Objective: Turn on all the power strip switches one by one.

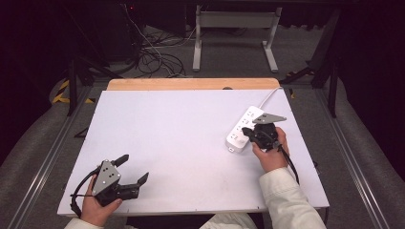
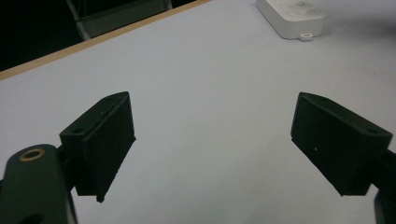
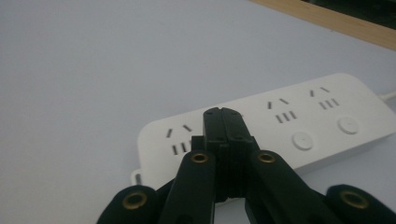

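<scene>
1. With its jaws pressed together and nothing between them, the right gripper (image 3: 224, 122) hovers over the white power strip (image 3: 280, 126), tips above the middle of its top face; probably a switch button (image 3: 302, 140) is the aim.
2. Press well by coming straight down on one button, keeping the tips off the sockets.
3. That strip lies at the white table's (image 1: 181, 143) right side, cord running toward the far edge.
4. Near the front-left corner, the left gripper (image 1: 132, 169) is spread wide, empty; it could steady the strip.
</scene>
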Motion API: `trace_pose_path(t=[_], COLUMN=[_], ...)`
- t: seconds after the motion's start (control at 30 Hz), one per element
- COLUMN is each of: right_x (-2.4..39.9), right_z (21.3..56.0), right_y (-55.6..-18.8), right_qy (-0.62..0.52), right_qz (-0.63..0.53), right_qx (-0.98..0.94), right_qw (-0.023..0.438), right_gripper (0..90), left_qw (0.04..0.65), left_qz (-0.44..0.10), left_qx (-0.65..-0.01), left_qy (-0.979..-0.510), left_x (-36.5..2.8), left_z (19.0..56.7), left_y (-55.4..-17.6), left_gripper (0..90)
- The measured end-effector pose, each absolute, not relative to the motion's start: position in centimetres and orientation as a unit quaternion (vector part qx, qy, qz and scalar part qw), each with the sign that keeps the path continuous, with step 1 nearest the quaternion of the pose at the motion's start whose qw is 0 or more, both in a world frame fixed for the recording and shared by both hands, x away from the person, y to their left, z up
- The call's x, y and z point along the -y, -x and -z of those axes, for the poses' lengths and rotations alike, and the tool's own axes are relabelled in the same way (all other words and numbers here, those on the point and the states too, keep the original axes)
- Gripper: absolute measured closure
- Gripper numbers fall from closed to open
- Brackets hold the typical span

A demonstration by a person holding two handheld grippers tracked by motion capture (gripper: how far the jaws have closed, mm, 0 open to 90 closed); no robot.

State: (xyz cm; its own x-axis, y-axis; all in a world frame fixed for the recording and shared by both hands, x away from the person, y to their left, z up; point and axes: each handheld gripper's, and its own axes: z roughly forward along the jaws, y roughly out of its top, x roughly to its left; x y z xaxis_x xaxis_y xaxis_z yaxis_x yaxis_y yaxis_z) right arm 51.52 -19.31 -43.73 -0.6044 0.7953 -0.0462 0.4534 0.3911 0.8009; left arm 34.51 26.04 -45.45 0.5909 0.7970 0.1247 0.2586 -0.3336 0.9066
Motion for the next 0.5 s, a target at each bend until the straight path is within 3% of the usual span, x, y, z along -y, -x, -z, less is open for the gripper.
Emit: trace_pose_path(t=[0.5], right_x=[19.9], right_z=[44.8], right_y=[-53.5], right_qy=[-0.416], right_qz=[-0.372], right_qx=[-0.799], right_qw=[0.225], right_gripper=[90.0], left_qw=[0.462], left_qz=[-0.292], left_qx=[-0.346], left_qy=[-0.762], left_x=[-26.0], left_z=[45.5], left_y=[-34.4], left_gripper=[13.8])
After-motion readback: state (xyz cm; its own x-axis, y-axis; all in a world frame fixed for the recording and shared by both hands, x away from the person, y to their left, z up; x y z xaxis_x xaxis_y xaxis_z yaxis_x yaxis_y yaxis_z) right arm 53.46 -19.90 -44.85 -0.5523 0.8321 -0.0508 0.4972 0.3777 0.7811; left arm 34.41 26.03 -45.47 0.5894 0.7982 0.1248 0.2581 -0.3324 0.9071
